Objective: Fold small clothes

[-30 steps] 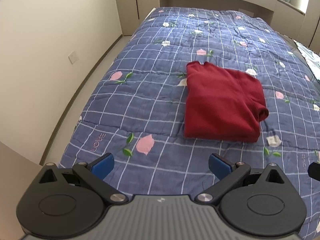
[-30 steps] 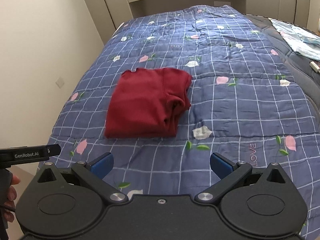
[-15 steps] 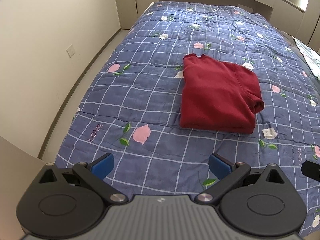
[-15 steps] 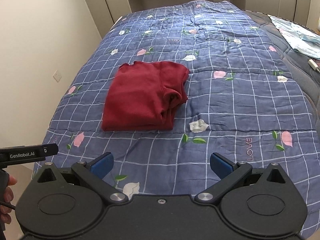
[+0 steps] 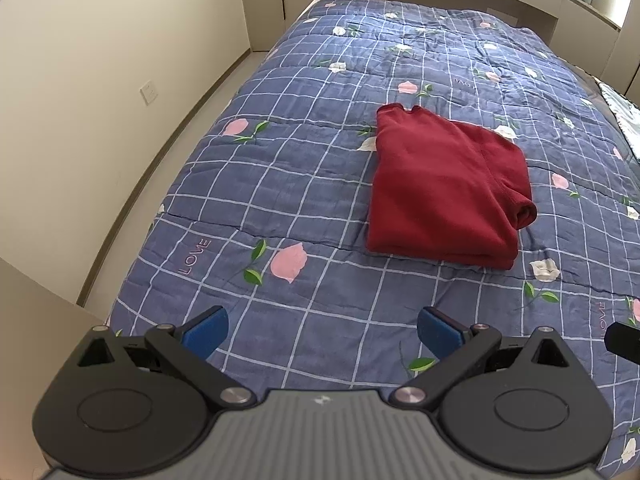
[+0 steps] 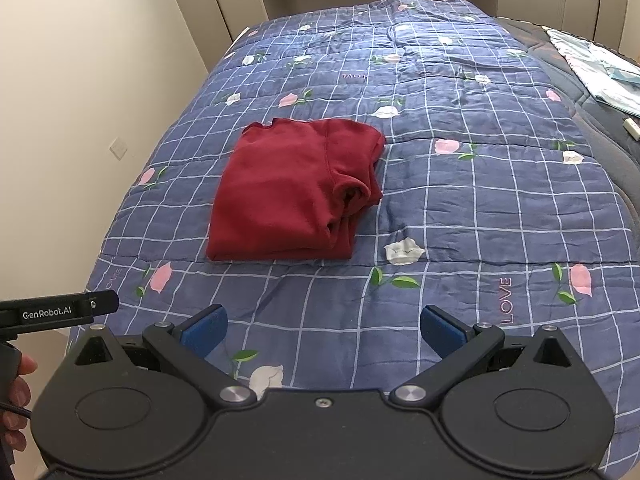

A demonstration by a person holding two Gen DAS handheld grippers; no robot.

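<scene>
A dark red garment (image 5: 444,188) lies folded into a rough rectangle on the blue checked quilt (image 5: 304,184), a rolled sleeve end showing at its right side. It also shows in the right wrist view (image 6: 296,192). My left gripper (image 5: 322,330) is open and empty, held above the quilt's near edge, short of the garment and to its left. My right gripper (image 6: 324,330) is open and empty, also near the quilt's near edge, short of the garment and a little to its right. Neither touches the cloth.
The bed fills both views; a cream wall (image 5: 100,80) with a socket and a strip of floor run along its left side. A light patterned cloth (image 6: 600,68) and a small white object (image 6: 632,127) lie at the bed's far right. Cabinets stand behind the bed.
Both grippers have drawn back and up from the folded garment, so it looks smaller and farther off. Both jaws stay open; the garment has not moved.
</scene>
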